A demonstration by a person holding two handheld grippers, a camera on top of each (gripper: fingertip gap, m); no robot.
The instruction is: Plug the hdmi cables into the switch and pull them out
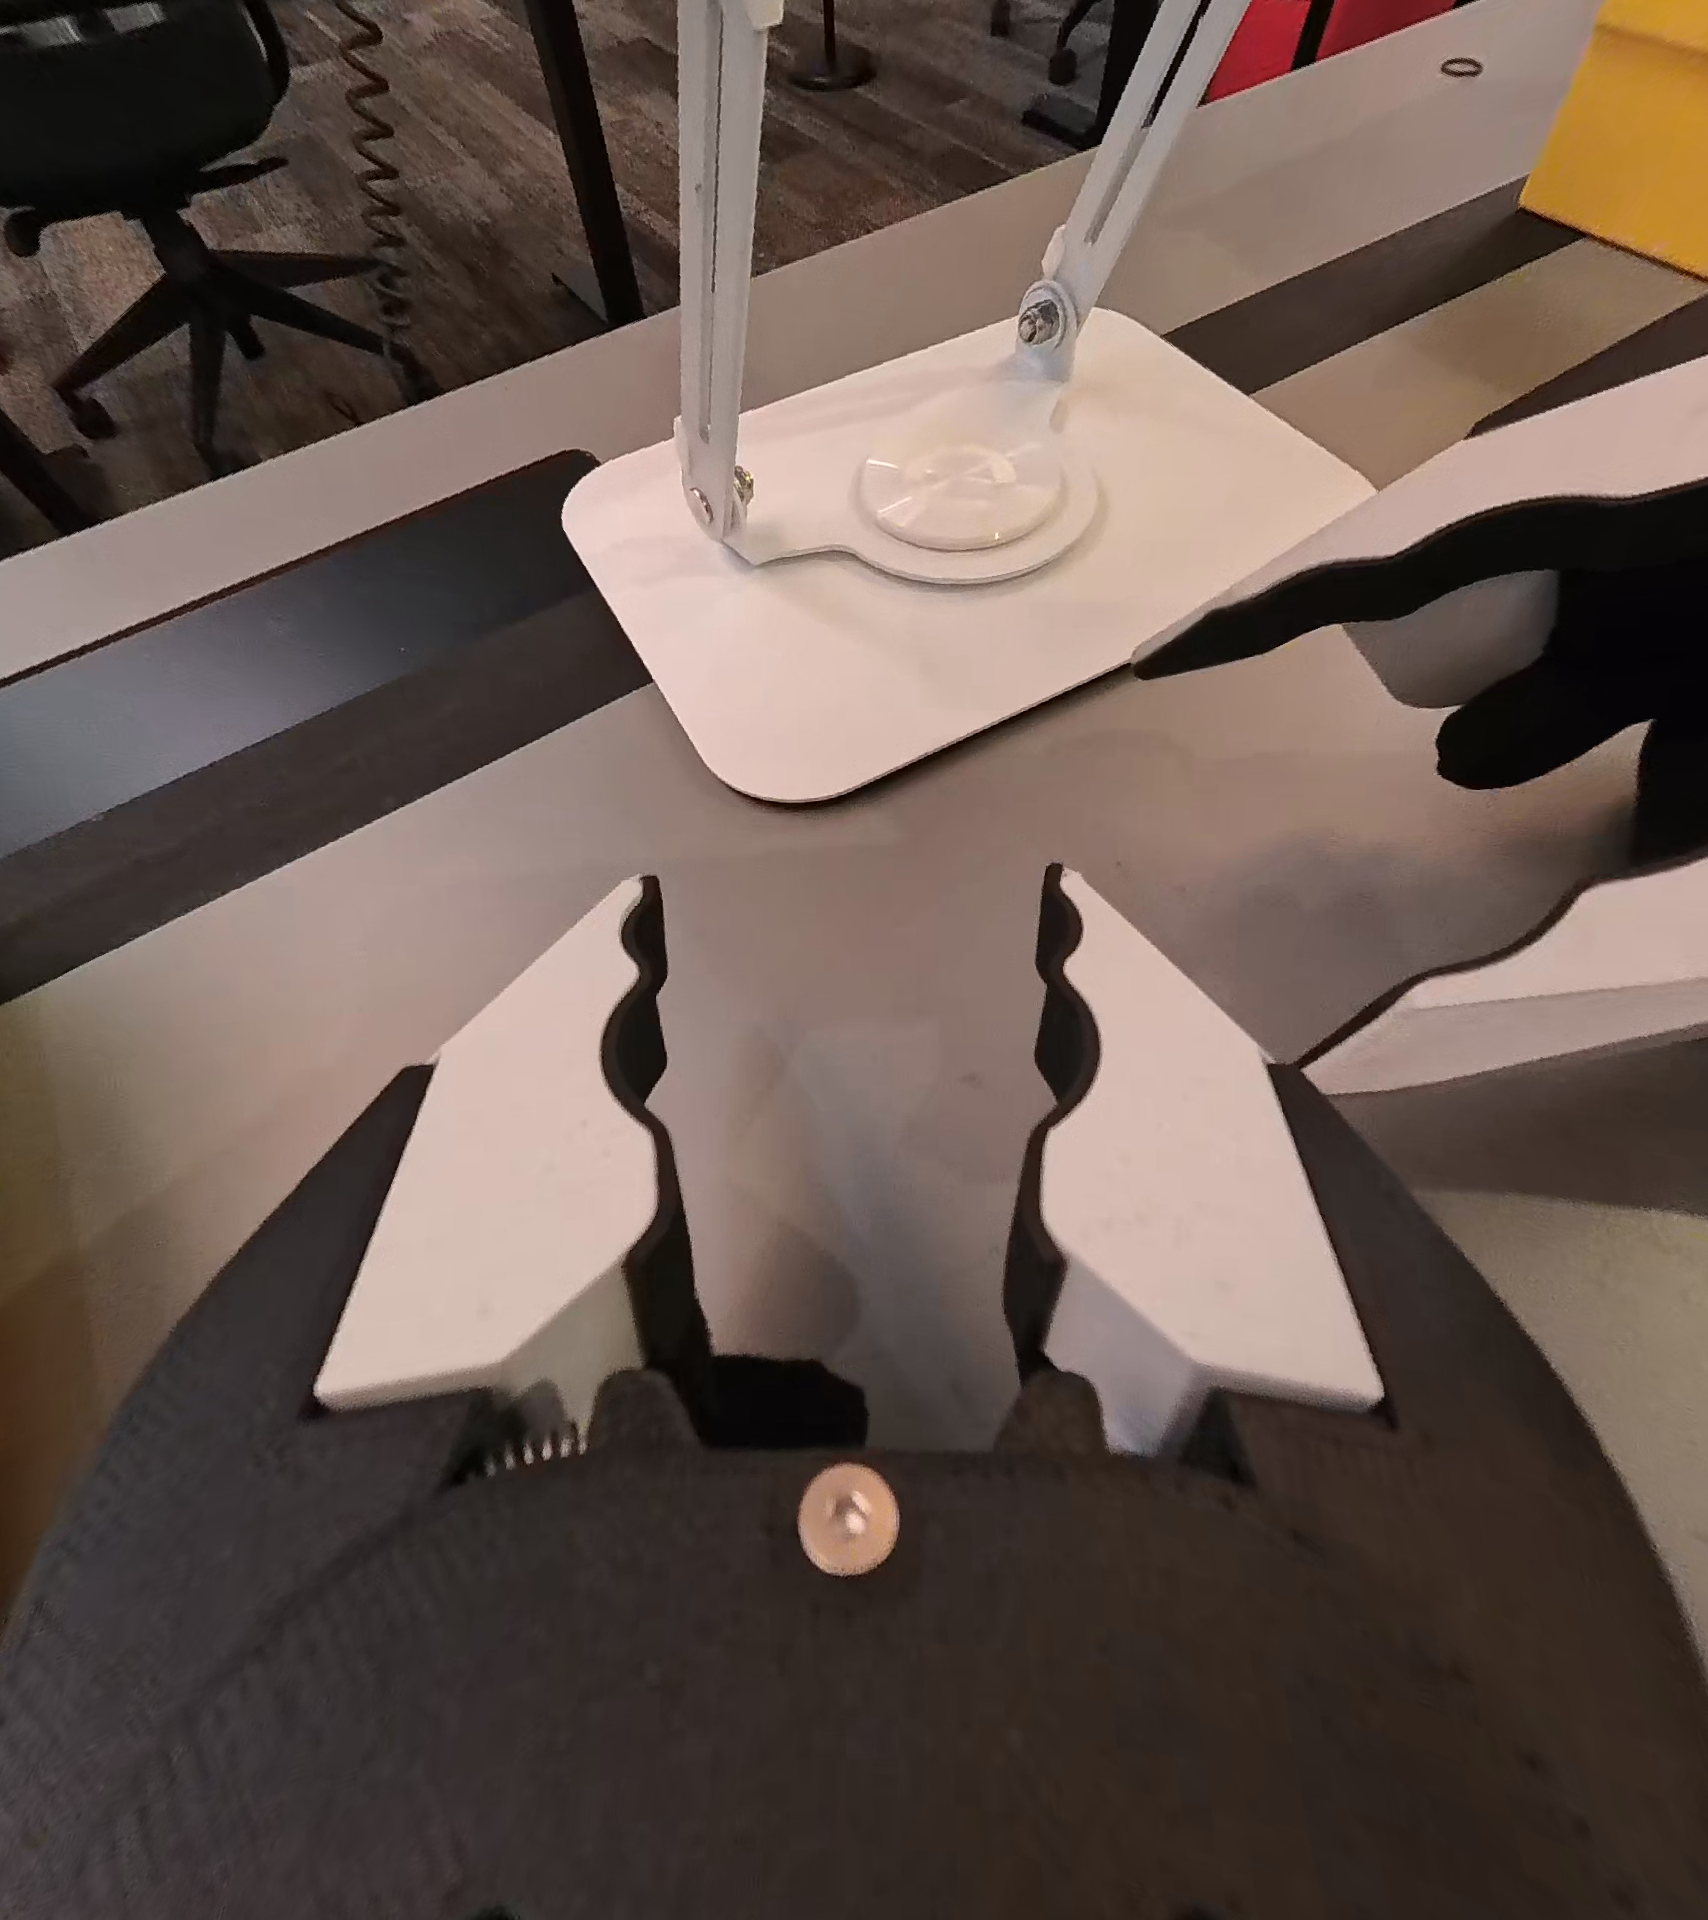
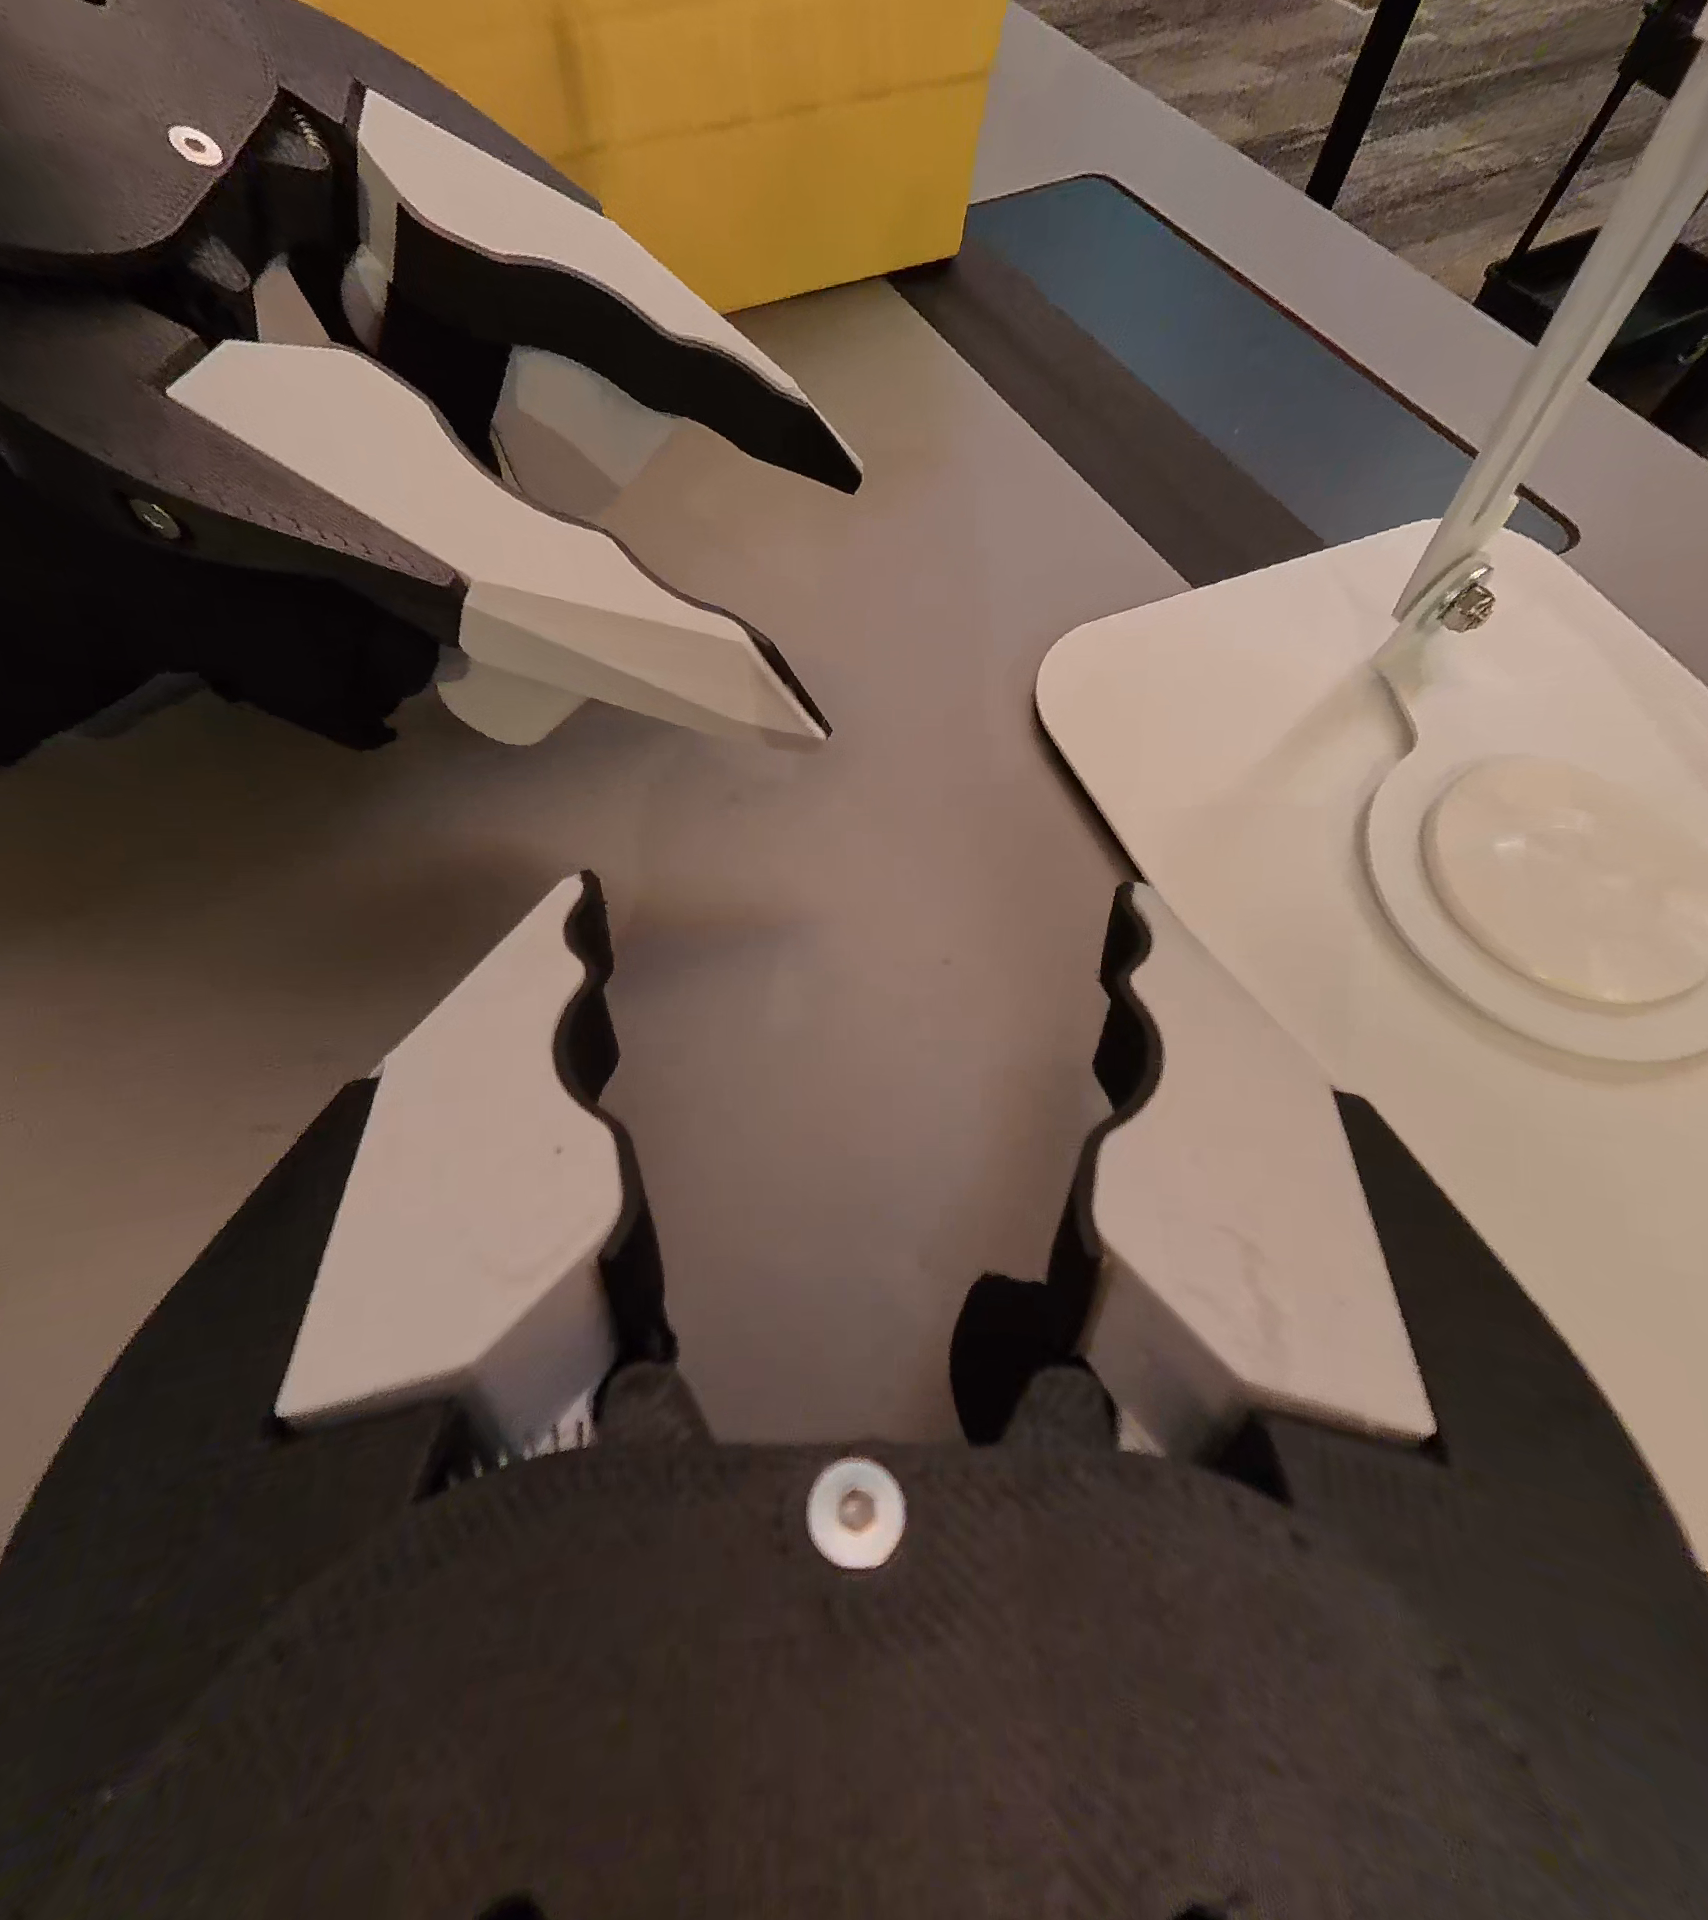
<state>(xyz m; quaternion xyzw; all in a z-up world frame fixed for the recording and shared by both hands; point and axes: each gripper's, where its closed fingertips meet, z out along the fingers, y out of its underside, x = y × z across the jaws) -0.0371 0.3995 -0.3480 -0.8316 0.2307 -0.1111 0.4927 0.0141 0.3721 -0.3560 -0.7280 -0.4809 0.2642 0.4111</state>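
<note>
Left gripper [image 1: 850, 904]: jaws released and spread, nothing between them; they hang above bare bench.
Right gripper [image 2: 855, 904]: jaws released and spread, nothing between them; also above bare bench.
Relation of grippers: in the left wrist view the right gripper enters from the right of the jaws, tips apart; in the right wrist view the left gripper sits up and to the left of the jaws. The two are near each other but not touching.
Bench [image 1: 923, 914]: grey surface, with a dark recessed strip [image 1: 206, 665] beyond the jaws.
Lamp base [image 1: 943, 582]: white plate with white struts, resting on the bench ahead of the left jaws and just right of the right jaws.
Yellow seat [image 2: 756, 125]: beyond the jaws, at the bench edge.
Office chair [image 1: 133, 187]: on the floor past the bench.
HDMI cables: not in either view.
Switch: not in either view; position cannot be told.
Task progress: judged either not begun or fully finished; the pictures do not settle which. No plugging or pulling is in hand now.
</note>
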